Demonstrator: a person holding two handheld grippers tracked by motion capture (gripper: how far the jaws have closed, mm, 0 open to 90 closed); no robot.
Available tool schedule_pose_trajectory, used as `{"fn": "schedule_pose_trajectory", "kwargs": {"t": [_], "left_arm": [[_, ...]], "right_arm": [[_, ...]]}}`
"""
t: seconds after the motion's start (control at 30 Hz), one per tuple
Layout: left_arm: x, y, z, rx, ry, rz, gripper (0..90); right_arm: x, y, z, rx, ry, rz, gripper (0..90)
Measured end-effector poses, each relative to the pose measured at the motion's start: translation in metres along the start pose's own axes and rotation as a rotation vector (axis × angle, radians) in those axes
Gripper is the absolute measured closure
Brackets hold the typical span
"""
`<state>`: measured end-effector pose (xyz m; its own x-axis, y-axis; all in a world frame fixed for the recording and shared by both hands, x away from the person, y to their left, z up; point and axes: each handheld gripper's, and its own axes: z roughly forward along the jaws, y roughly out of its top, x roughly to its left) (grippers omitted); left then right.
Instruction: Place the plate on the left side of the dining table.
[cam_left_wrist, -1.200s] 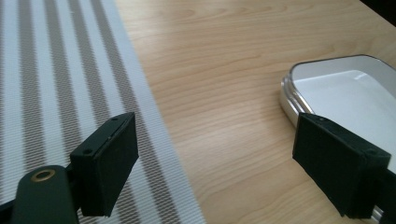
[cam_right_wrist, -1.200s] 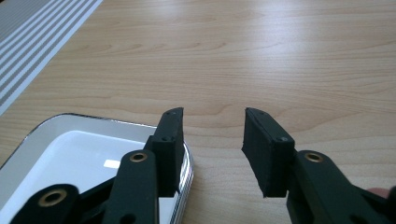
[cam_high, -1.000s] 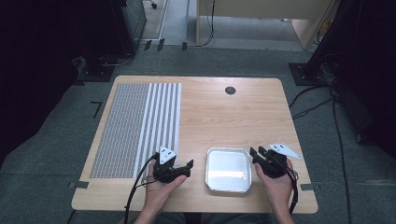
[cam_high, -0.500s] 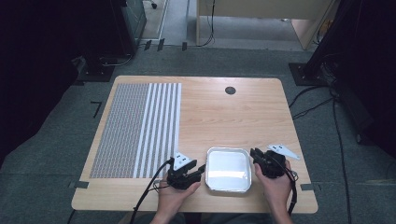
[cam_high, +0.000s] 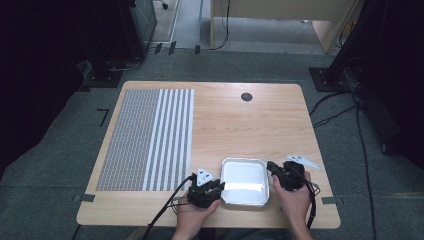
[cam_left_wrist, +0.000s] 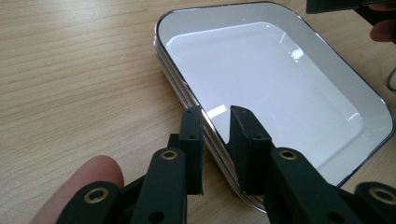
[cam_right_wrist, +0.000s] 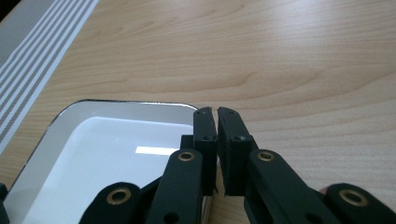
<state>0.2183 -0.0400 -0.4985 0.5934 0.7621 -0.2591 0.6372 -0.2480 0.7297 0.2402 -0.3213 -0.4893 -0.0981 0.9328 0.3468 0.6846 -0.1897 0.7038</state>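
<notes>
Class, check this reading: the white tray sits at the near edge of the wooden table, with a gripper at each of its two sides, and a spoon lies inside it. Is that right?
Not quite. The white tray holds no spoon: the left gripper view shows its inside bare. The rest stands: in the high view it sits near the wooden table's near edge, with the left gripper and the right gripper at its two sides.

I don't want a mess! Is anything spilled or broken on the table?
Nothing stands out. The white tray sits flat and empty on the wooden table, unspilled and undamaged, and the striped mat lies straight along the table's left side.
</notes>
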Motion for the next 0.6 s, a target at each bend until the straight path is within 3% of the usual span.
{"fn": "schedule_pose_trajectory", "kwargs": {"t": [0.2,0.4,0.6], "left_arm": [[0.0,0.0,0.0,-0.002,0.002,0.002,77.4],[0.0,0.0,0.0,-0.002,0.004,0.003,77.8],[0.0,0.0,0.002,0.005,0.009,-0.001,79.1]], "right_arm": [[-0.005,-0.003,0.005,0.02,0.041,0.032,87.3],[-0.005,-0.004,0.005,0.021,0.033,0.055,89.0],[-0.005,-0.002,-0.005,-0.025,0.075,0.077,88.6]]}}
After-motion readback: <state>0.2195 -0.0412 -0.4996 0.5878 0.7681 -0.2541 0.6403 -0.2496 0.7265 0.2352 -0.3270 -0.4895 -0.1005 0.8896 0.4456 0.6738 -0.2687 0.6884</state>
